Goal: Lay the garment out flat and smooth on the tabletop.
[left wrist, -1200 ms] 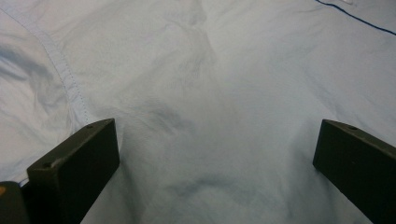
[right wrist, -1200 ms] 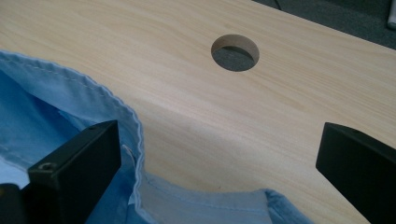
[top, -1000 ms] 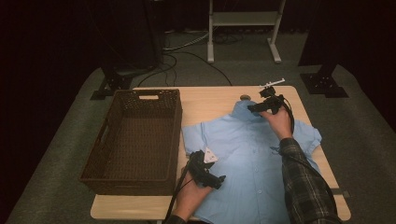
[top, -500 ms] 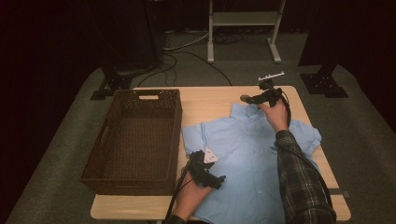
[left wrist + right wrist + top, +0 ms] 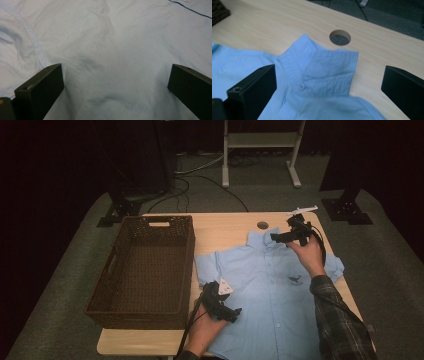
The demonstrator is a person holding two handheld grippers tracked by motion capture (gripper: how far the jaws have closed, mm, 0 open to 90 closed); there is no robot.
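Note:
A light blue short-sleeved shirt [image 5: 270, 290] lies flat, front up, on the wooden table [image 5: 220, 232], its collar toward the far edge. My left gripper [image 5: 231, 312] hovers low over the shirt's near left part, jaws wide apart, with only pale fabric [image 5: 112, 62] and a seam between them. My right gripper [image 5: 275, 239] is held above the collar [image 5: 322, 62], open, pointing left. In the right gripper view the collar and a small button [image 5: 301, 86] sit between the jaws, untouched.
A dark wicker basket [image 5: 145, 265] stands on the table's left half, close to the shirt's left sleeve. A round cable hole [image 5: 262, 225] pierces the tabletop just beyond the collar. Stands and cables [image 5: 200, 175] lie on the floor behind.
My right gripper has lifted slightly and shifted toward the far right over the collar. The left gripper has stayed in place on the shirt.

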